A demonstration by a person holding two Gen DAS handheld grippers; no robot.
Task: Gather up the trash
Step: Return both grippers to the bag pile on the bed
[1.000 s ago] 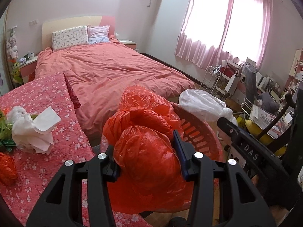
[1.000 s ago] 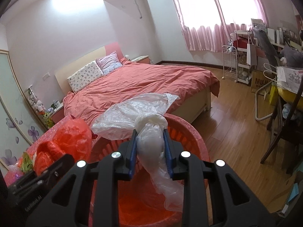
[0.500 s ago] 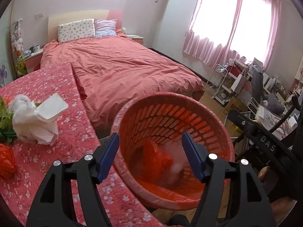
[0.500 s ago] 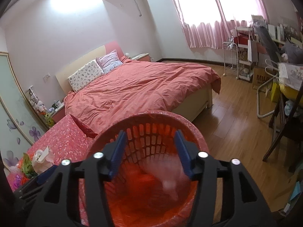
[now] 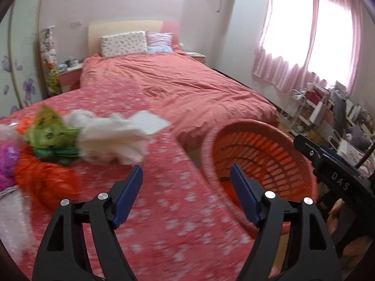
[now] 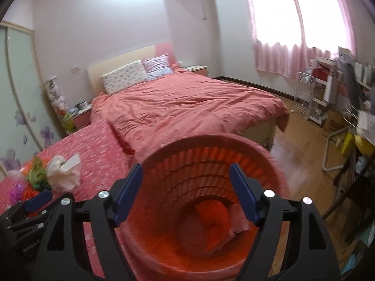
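Down in the bottom of the red basket (image 6: 211,253) lie an orange bag (image 6: 212,217) and a pale one (image 6: 239,220) beside it, so that drop looks done. Both tools have just been opening: the right tool (image 6: 186,192) stands wide over the basket mouth with nothing between its blue pads, and the left tool (image 5: 186,193) is equally wide and empty over the flowered worktop (image 5: 164,210), near the edge where the basket stands.

More trash waits in a heap toward the worktop's far left side: crumpled white tissue (image 5: 117,140) nearest the middle, a green wrapper (image 5: 46,131) touching it, an orange bag (image 5: 44,182) in front, something purple (image 5: 7,164) at the very edge.

My guess is the next step is fetching from that heap. The tissue is the closest piece for the left tool; it is soft and loose, so I would close on the bunched middle, not the flat flap sticking out, which could tear or slip free. The orange bag should be pinched at a gathered fold. Keeping the jaws wide until they straddle the piece would avoid pushing the heap off the left edge.
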